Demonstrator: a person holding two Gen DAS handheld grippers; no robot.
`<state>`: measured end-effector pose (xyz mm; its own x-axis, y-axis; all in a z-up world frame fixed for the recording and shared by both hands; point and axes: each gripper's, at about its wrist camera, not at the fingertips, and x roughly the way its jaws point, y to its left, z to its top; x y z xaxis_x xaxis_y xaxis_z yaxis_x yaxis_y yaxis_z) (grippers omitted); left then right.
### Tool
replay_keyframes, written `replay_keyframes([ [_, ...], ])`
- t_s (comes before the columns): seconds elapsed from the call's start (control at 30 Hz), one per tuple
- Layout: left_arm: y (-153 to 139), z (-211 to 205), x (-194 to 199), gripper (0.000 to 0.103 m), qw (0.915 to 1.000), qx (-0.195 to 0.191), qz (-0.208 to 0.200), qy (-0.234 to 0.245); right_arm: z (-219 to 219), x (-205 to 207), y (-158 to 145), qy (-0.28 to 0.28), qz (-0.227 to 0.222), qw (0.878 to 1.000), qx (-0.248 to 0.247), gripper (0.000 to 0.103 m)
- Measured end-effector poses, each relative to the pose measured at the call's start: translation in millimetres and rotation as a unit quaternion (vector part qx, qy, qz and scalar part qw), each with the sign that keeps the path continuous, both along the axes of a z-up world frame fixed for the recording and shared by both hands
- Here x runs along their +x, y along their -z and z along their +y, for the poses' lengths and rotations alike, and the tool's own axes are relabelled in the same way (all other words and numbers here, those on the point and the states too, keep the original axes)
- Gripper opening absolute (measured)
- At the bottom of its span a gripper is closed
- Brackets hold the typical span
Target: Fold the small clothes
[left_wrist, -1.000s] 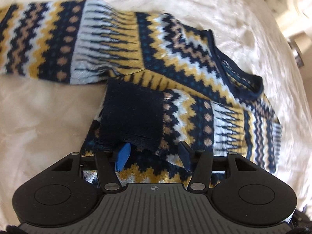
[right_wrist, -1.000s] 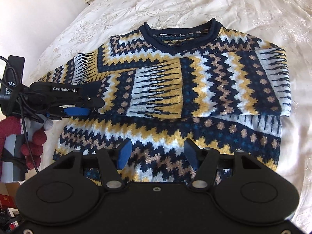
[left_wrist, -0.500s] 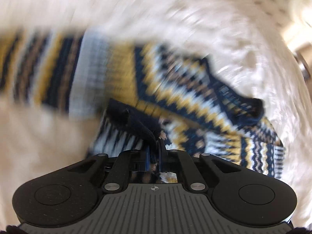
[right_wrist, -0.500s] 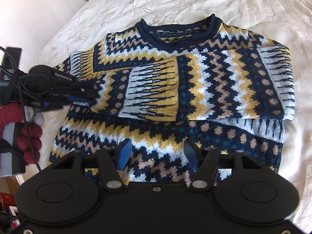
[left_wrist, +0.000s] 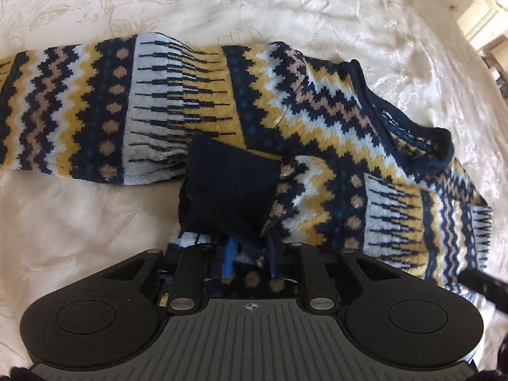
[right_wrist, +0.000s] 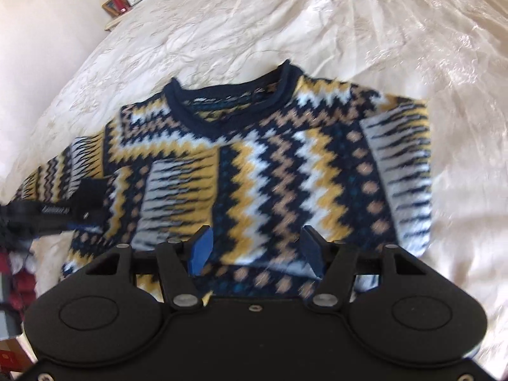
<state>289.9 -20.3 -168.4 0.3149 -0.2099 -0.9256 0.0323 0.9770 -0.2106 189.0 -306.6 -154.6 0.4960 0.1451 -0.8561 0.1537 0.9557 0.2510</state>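
Observation:
A navy, yellow and white zigzag sweater (left_wrist: 317,120) (right_wrist: 270,171) lies flat on the bed, its collar at the far side. Both sleeves are folded across its front. The navy cuff (left_wrist: 228,190) (right_wrist: 92,193) of one sleeve rests on the sweater's left part. My left gripper (left_wrist: 252,244) (right_wrist: 85,219) stands right at that cuff. Its jaws are narrow and opening, and the cuff's edge drapes over the fingertips without being pressed. My right gripper (right_wrist: 257,247) hovers open above the sweater's lower middle with nothing between its fingers.
A cream embroidered bedspread (left_wrist: 285,6) (right_wrist: 349,31) surrounds the sweater on every side. A bedside table with a lamp and a clock (right_wrist: 123,0) stands at the far left. A red-gloved hand (right_wrist: 16,263) holds the left gripper. A padded headboard (left_wrist: 485,9) is at the upper right.
My left gripper shut on the navy cuff and shifted it a little. Its jaws have now parted and the cuff lies on the sweater. My right gripper moved in over the sweater.

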Motion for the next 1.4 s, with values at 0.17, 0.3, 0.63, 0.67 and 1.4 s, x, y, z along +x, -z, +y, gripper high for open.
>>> replay_keyframes([
  [0.17,-3.3,12.3,-2.6,0.032,0.9996,-0.009,0.015,0.022,-30.4,21.2,22.4,0.044,0.046,0.997,-0.04,0.068],
  [0.3,-4.6,33.5,-6.0,0.045,0.9978,-0.059,0.026,0.014,-43.3,22.7,22.7,0.067,0.06,0.995,-0.032,0.072],
  [0.63,-40.7,82.4,-23.9,0.072,0.9989,-0.026,-0.036,-0.014,-2.7,-10.3,-9.5,0.037,0.019,0.998,-0.046,0.092],
  [0.67,-43.2,93.1,-24.1,0.073,0.9987,-0.024,-0.038,-0.025,3.6,-14.0,-12.2,0.032,0.016,0.998,-0.043,0.092],
  [1.4,-49.2,323.4,26.7,0.074,0.9733,0.004,-0.069,-0.219,124.8,-28.3,-39.9,-0.007,0.003,1.0,-0.025,0.098],
])
